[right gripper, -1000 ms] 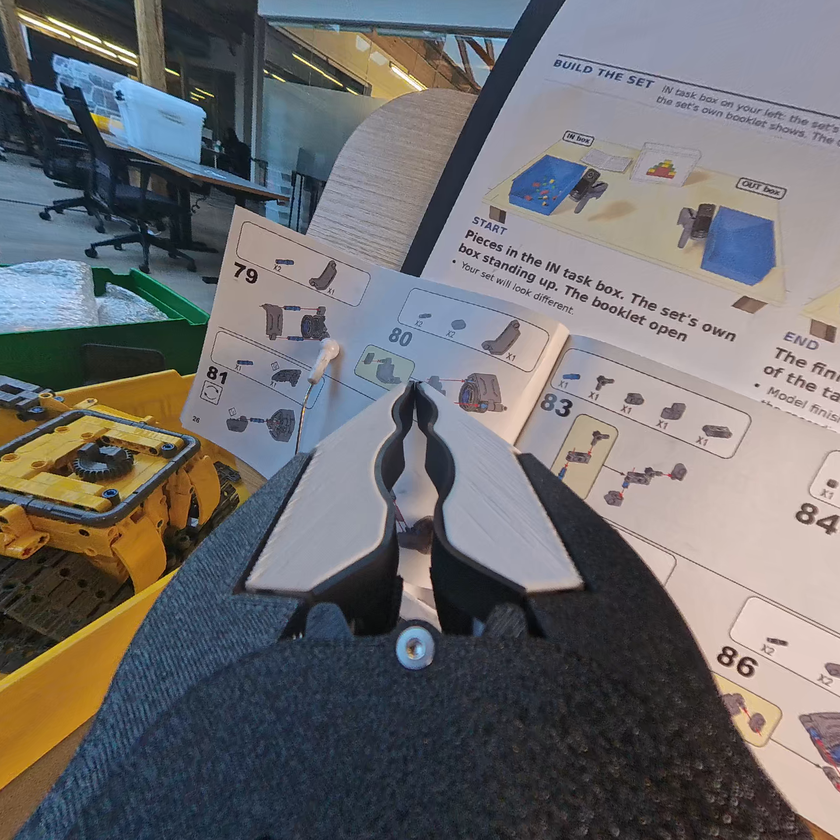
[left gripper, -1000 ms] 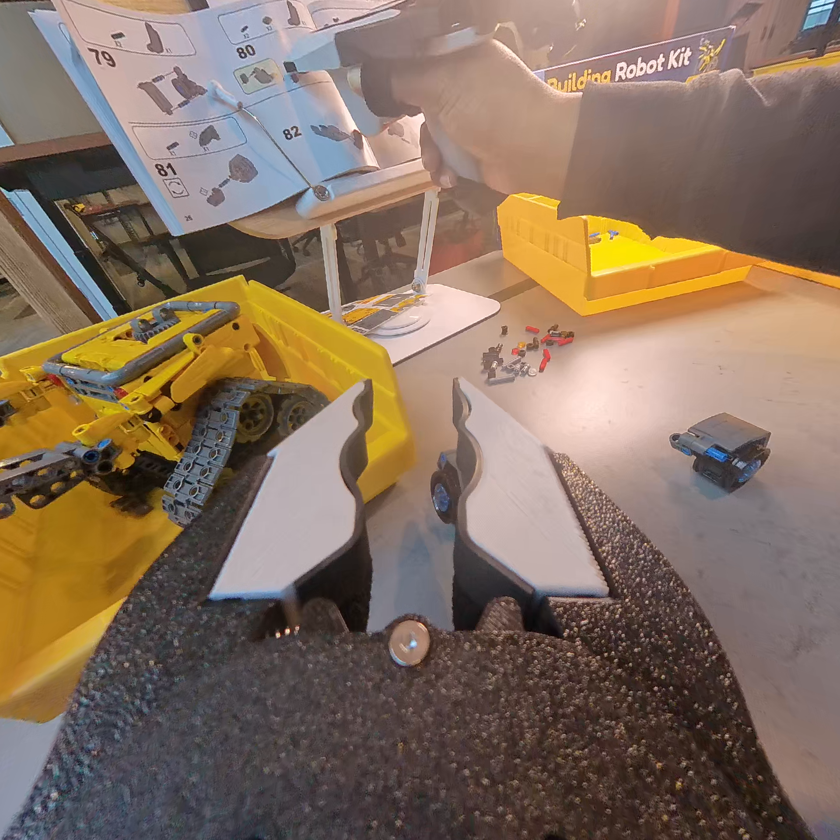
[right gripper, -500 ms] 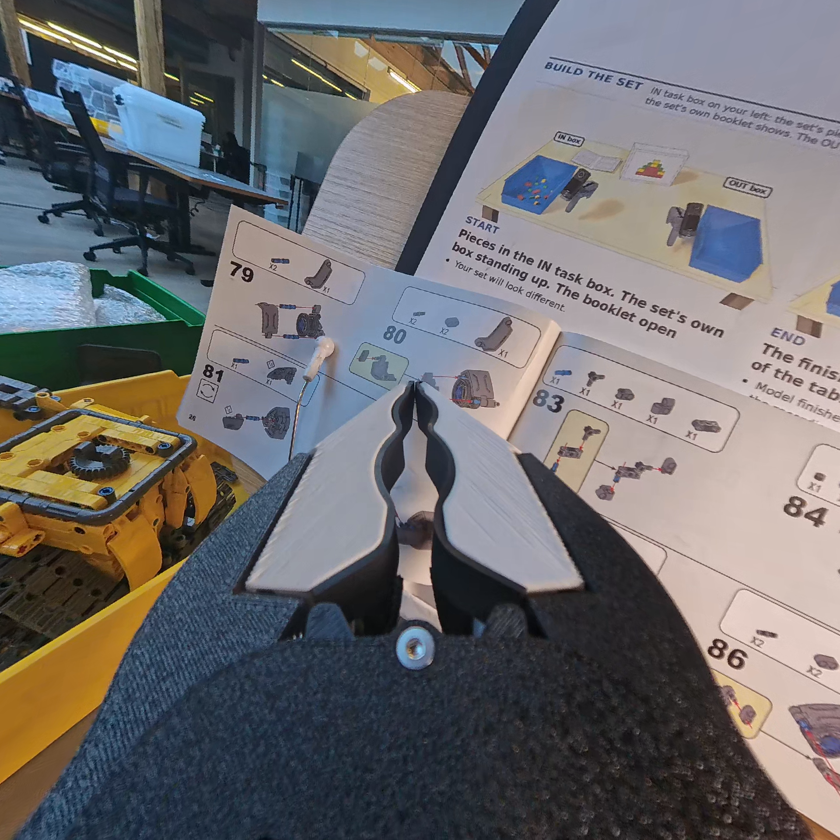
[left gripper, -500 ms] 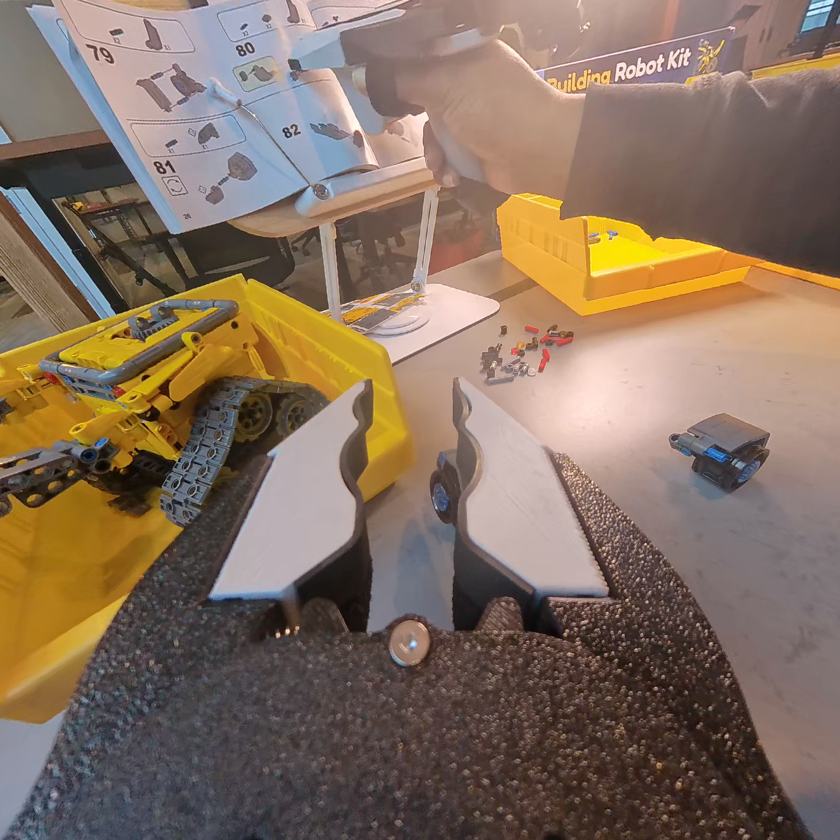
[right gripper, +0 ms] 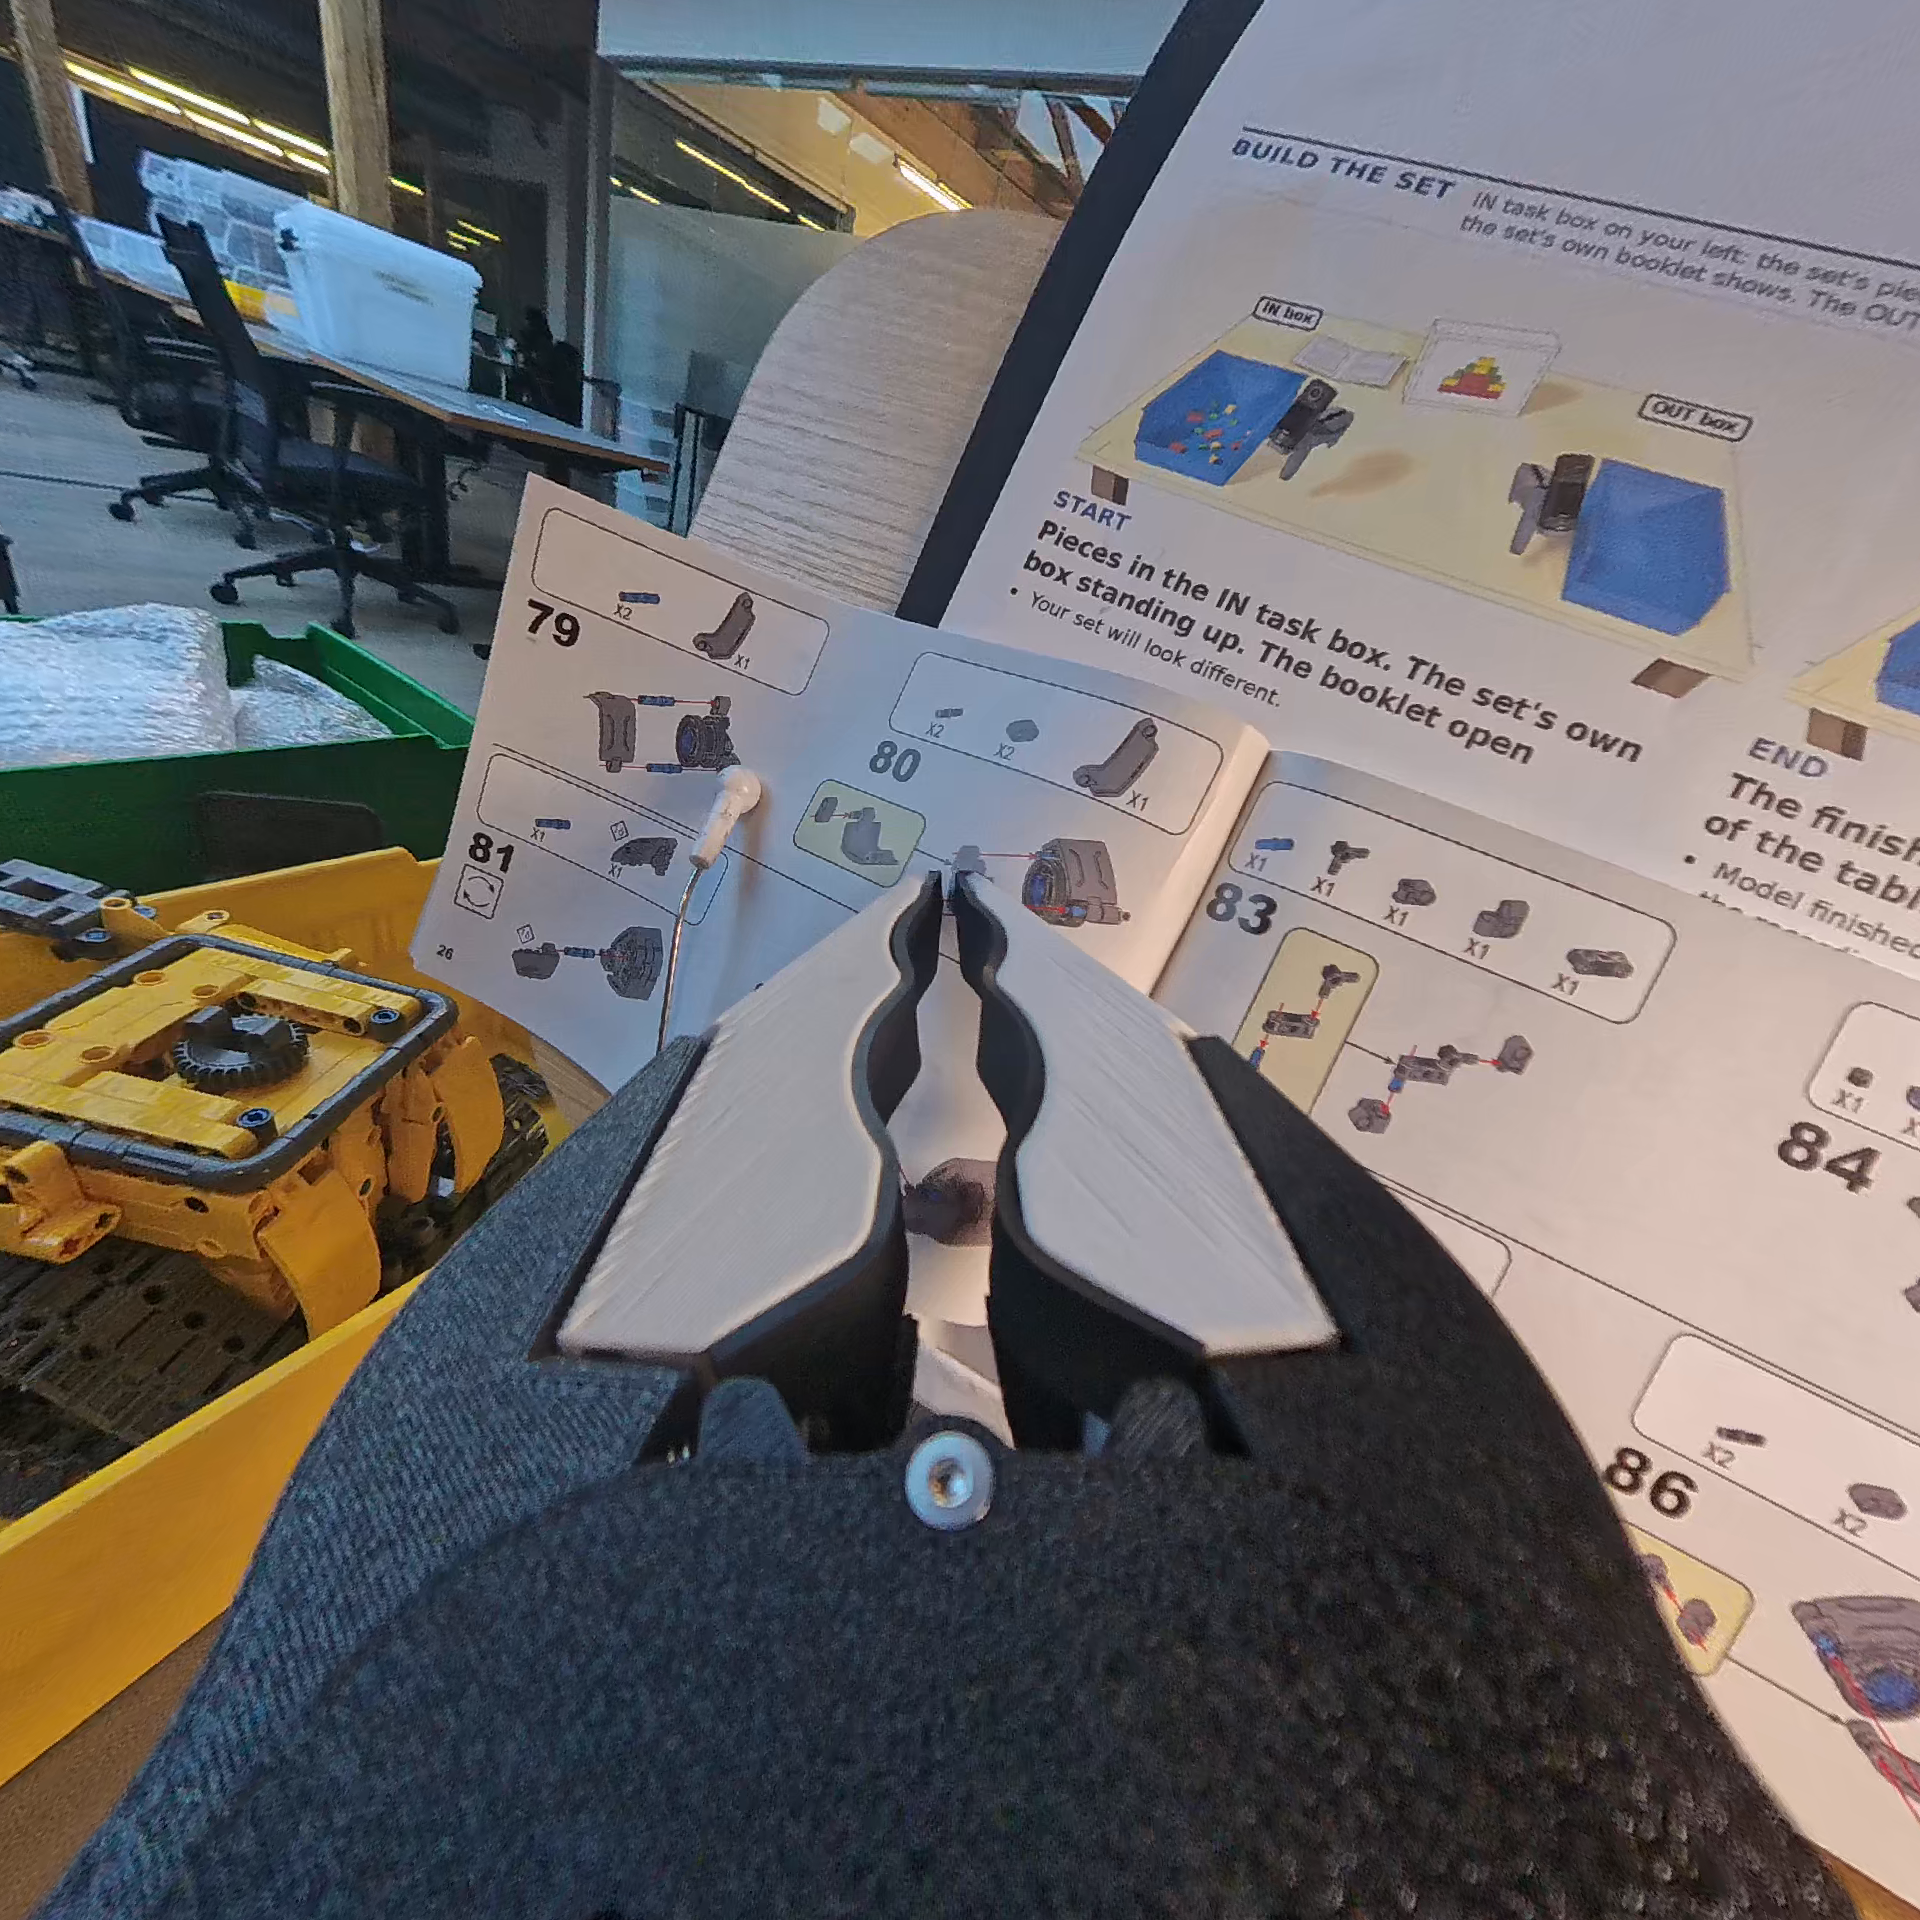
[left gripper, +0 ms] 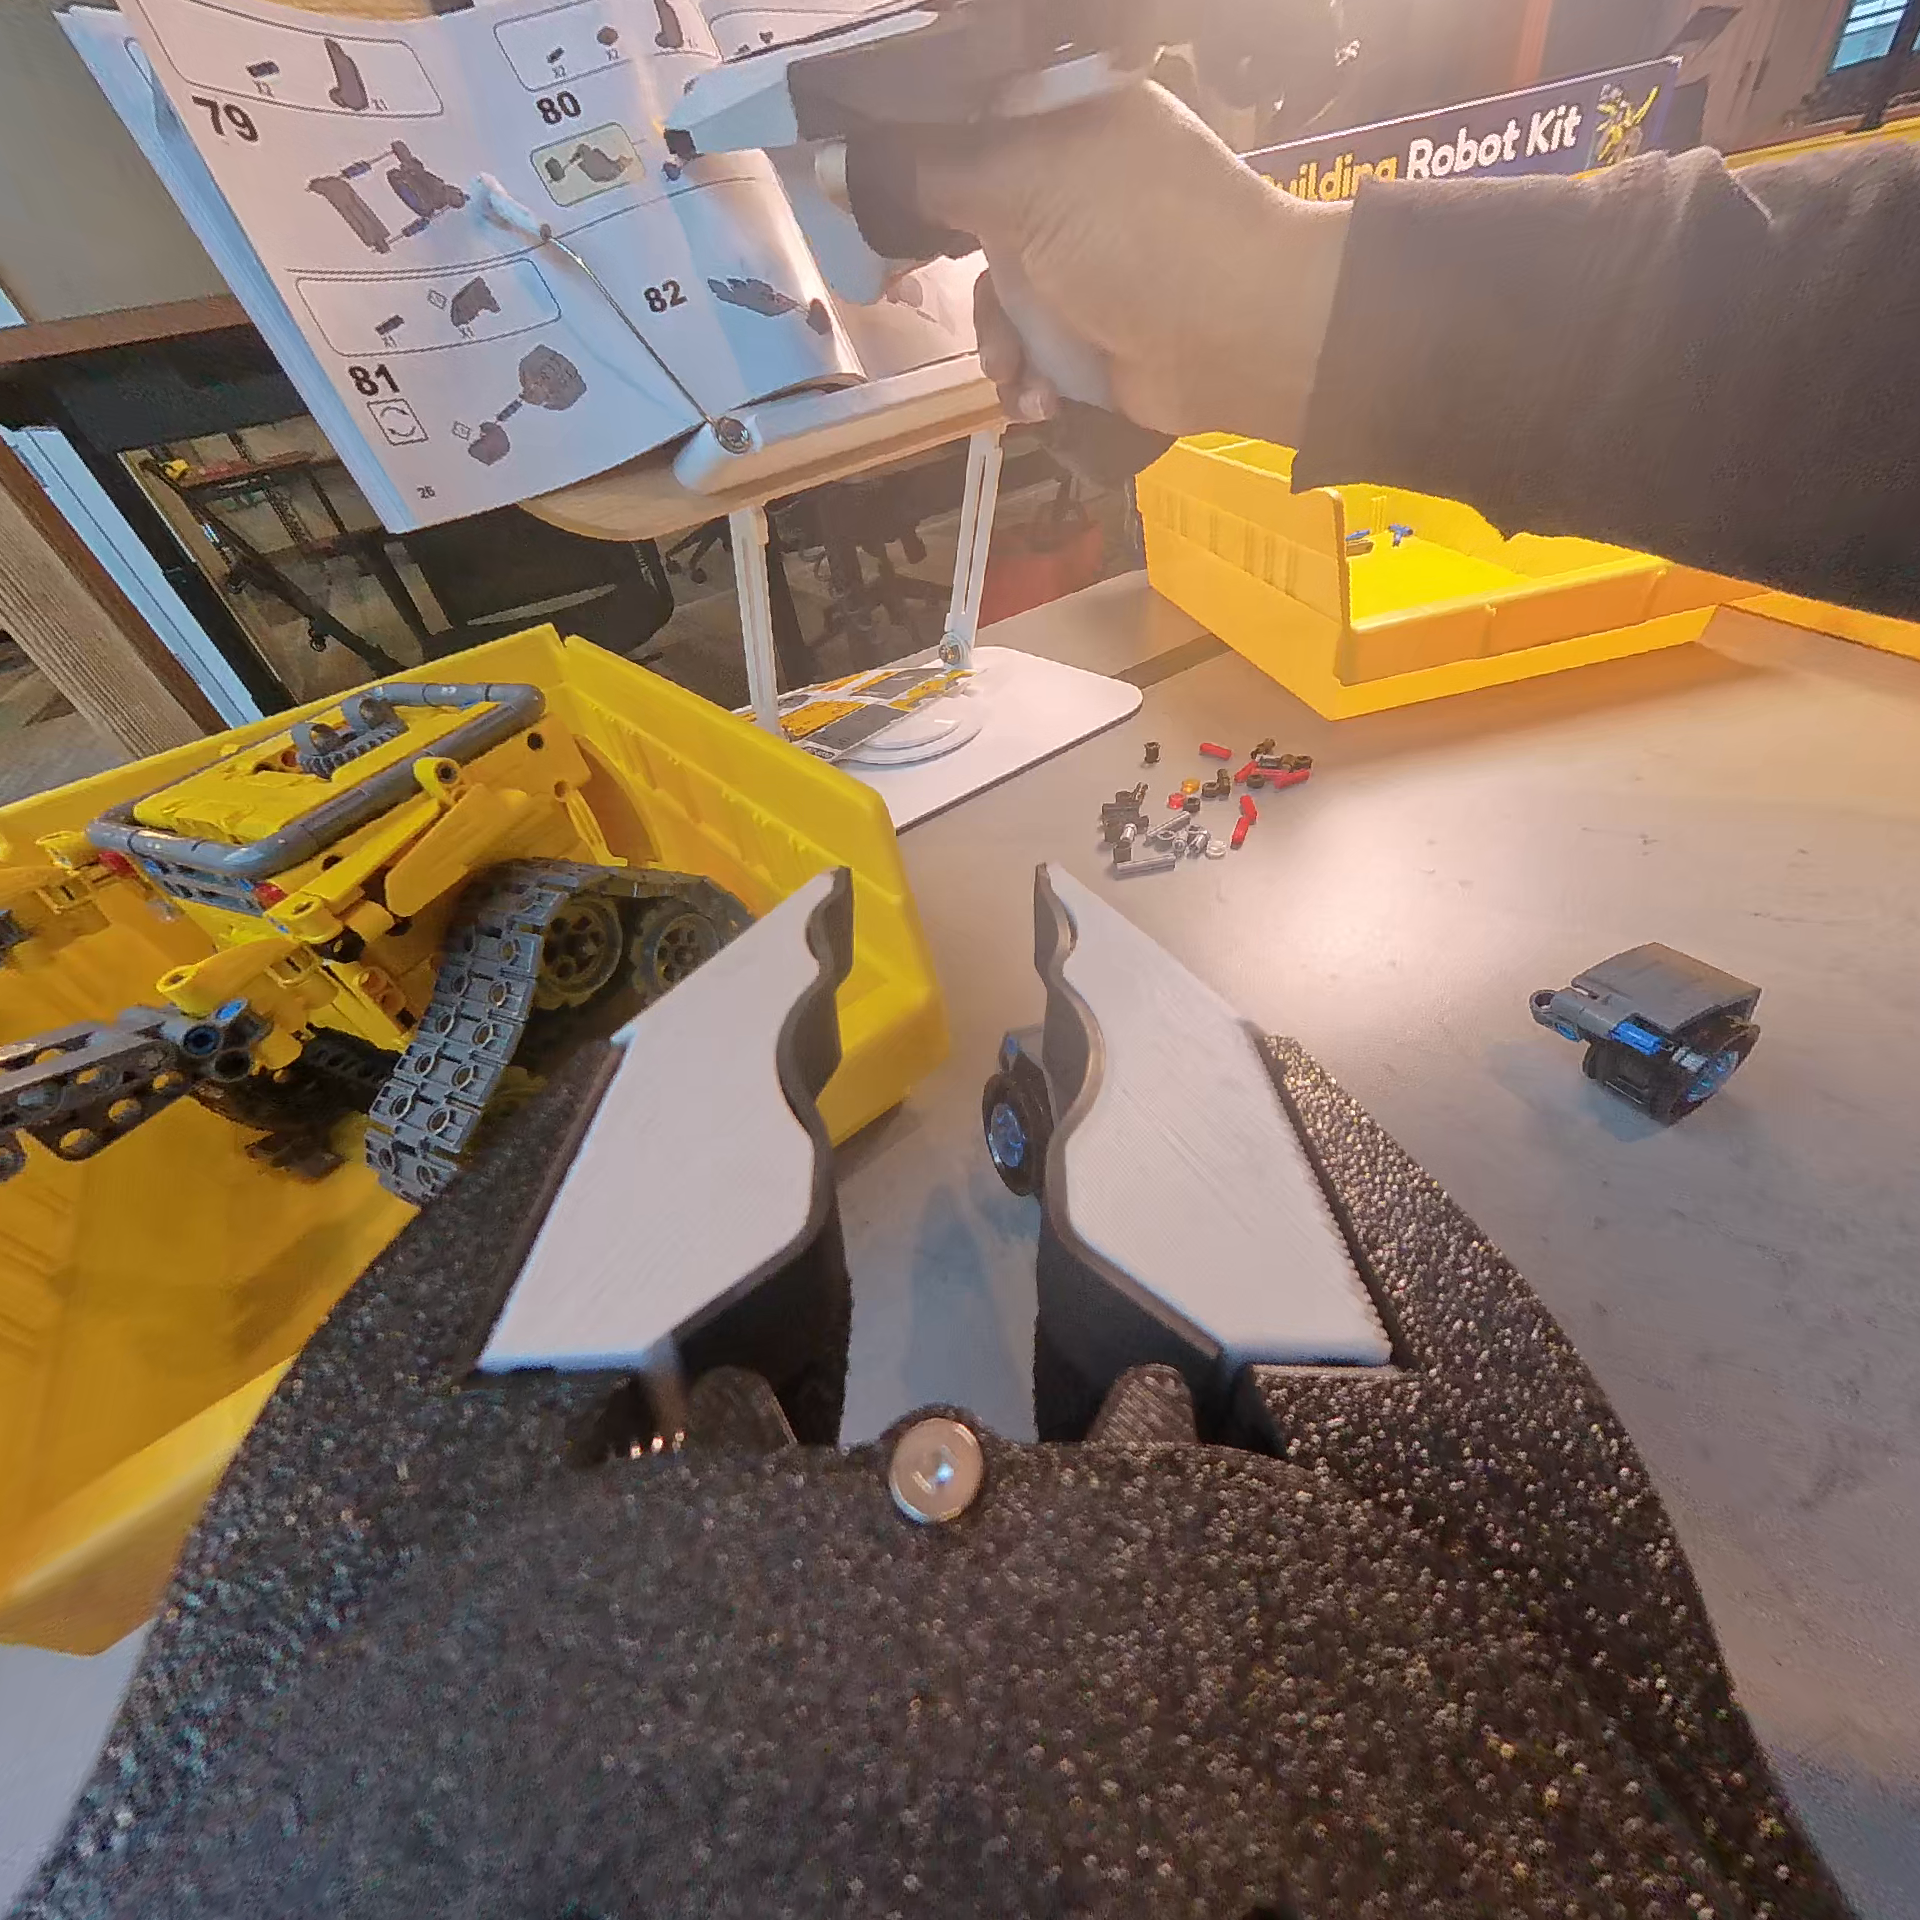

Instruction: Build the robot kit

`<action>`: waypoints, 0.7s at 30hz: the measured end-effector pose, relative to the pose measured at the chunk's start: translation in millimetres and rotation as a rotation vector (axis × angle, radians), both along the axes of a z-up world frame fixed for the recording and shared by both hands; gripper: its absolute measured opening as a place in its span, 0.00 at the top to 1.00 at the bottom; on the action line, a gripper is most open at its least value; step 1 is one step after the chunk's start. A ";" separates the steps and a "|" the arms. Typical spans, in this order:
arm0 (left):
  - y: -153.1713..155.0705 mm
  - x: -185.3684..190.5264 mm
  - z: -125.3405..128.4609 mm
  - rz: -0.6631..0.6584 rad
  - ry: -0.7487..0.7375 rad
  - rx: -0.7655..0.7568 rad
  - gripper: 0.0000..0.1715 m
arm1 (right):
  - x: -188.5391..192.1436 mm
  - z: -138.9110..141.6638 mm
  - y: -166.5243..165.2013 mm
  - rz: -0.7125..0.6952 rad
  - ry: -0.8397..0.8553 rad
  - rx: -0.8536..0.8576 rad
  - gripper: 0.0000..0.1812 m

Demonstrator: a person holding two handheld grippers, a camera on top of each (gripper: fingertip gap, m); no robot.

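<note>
My left gripper (left gripper: 940,894) is open and empty, low over the grey table (left gripper: 1455,1195). A small black wheel with a blue hub (left gripper: 1010,1124) lies by its right finger. A yellow bin (left gripper: 727,800) holding a yellow tracked brick-built vehicle (left gripper: 343,894) is just to its left. My right gripper (right gripper: 948,883) is shut, its tips pinching a page of the open instruction booklet (right gripper: 1039,769) on a stand. A fold of paper shows between the jaws. In the left wrist view that gripper (left gripper: 748,109) is held up at the booklet (left gripper: 468,260) by a hand (left gripper: 1122,260).
Several small red and black pins (left gripper: 1205,800) lie on the table. A dark grey and blue brick sub-assembly (left gripper: 1647,1029) sits to the right. A second yellow bin (left gripper: 1403,613) stands at the back. The stand's white base (left gripper: 1018,717) sits beside the first bin. A printed sheet (right gripper: 1507,416) stands behind the booklet. Across from one pair of fingers to the other is roughly 30 cm.
The right gripper has shifted very slightly against the booklet, still shut. The left gripper has not visibly moved.
</note>
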State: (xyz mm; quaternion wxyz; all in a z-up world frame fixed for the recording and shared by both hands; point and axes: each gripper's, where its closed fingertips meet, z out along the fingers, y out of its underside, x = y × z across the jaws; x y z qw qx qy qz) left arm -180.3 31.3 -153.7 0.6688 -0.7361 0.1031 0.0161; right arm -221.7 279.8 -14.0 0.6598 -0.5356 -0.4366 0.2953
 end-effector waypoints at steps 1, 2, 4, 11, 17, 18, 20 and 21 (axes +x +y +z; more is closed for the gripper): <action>0.0 0.2 -0.1 -0.001 0.000 0.000 0.80 | 0.7 0.2 0.5 0.000 0.001 -0.003 1.00; 0.1 0.5 -0.3 -0.001 0.001 -0.001 0.80 | 1.2 0.4 1.0 0.002 0.001 -0.006 1.00; 0.3 1.2 -0.9 -0.004 0.003 -0.004 0.80 | 1.9 0.8 1.9 0.005 0.000 -0.012 1.00; 0.7 1.5 -2.1 -0.005 0.002 -0.008 0.80 | 5.4 3.2 5.3 0.000 0.007 -0.019 0.99; 1.3 2.3 -3.6 -0.008 0.002 -0.013 0.80 | 5.5 4.6 5.5 0.000 0.014 -0.013 0.98; 1.3 2.3 -3.6 -0.008 0.003 -0.013 0.80 | 5.5 5.2 5.5 -0.001 0.016 -0.013 0.97; 1.1 2.2 -3.3 -0.008 0.002 -0.012 0.80 | 5.7 8.0 5.4 -0.002 0.024 -0.010 0.96; 1.0 2.2 -3.3 -0.008 0.002 -0.012 0.80 | 5.4 9.7 4.9 -0.001 0.026 -0.007 0.96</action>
